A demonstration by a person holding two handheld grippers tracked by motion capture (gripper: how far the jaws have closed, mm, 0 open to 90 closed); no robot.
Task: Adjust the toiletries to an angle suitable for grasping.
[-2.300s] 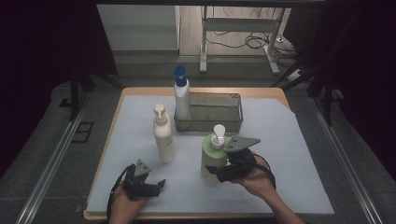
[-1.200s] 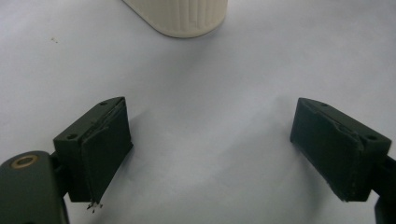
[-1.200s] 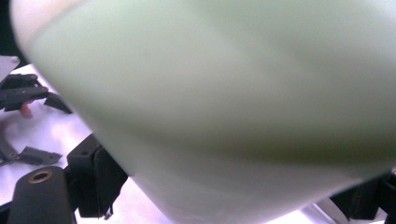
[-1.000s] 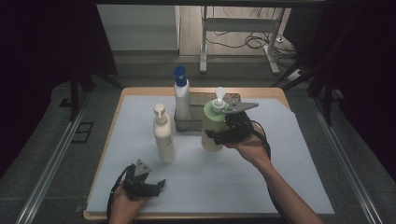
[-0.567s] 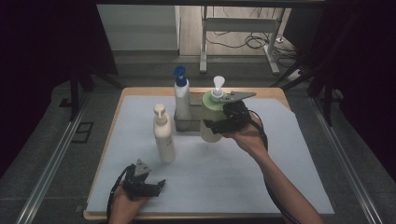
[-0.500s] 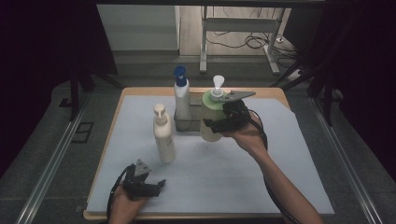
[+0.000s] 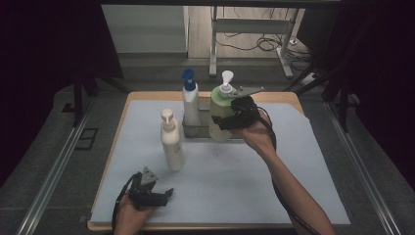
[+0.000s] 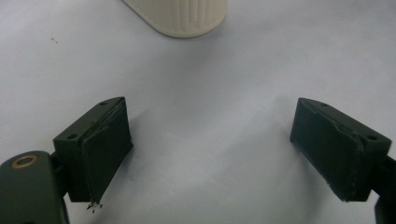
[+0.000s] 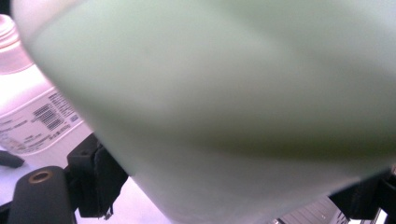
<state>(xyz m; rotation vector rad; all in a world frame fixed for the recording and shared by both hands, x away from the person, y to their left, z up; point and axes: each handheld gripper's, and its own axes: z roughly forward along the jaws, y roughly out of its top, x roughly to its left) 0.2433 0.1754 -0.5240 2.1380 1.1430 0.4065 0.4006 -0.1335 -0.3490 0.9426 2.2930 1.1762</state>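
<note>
Since the earlier frames the right gripper has carried the green pump bottle from the sheet's front, at about 5 o'clock of the wire basket, up and back to the basket's right part. The bottle now hangs upright there, its base at the basket's rim (whether it touches the wire cannot be told), just at 3 o'clock of the blue-capped spray bottle standing inside. The right jaws clench the green body, one on each side. The left gripper rests at 7 o'clock on the white sheet, jaws spread wide on nothing, the cream pump bottle near at its 12 o'clock.
</note>
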